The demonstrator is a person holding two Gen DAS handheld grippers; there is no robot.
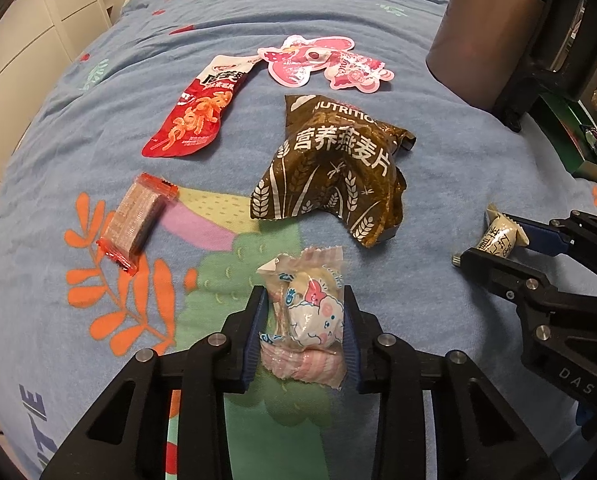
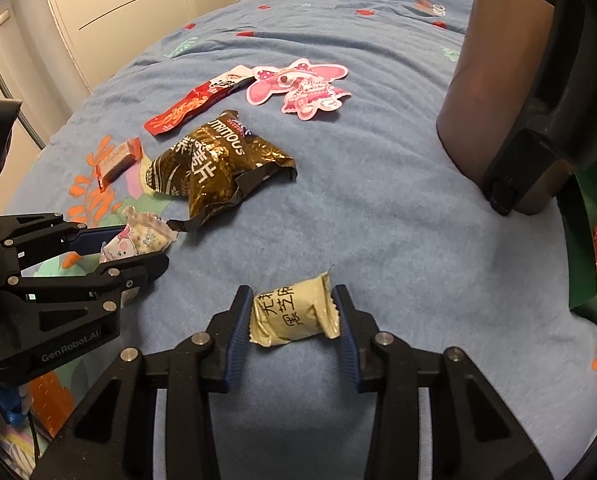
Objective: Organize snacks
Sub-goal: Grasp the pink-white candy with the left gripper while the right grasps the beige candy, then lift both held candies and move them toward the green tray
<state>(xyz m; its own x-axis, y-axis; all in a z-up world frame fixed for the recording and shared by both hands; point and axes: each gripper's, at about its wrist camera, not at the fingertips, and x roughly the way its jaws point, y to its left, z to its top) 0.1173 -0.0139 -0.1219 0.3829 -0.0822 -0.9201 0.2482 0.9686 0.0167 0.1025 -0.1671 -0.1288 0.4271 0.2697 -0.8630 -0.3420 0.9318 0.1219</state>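
Blue bedspread holds scattered snacks; the left gripper (image 1: 304,328) clamps a pink candy packet (image 1: 312,316) and the right gripper (image 2: 294,316) a beige sweet (image 2: 294,312), so lift both gently, without crushing.

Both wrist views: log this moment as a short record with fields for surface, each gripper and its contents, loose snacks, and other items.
surface: blue patterned bedspread
left gripper: pads pressing a pink cartoon-print snack packet, still on the bedspread
right gripper: fingers flank a beige wrapped snack; contact unclear
loose snacks: brown oat bag, red pouch, pink character-shaped packet, orange-ended bar
other: green box at right edge
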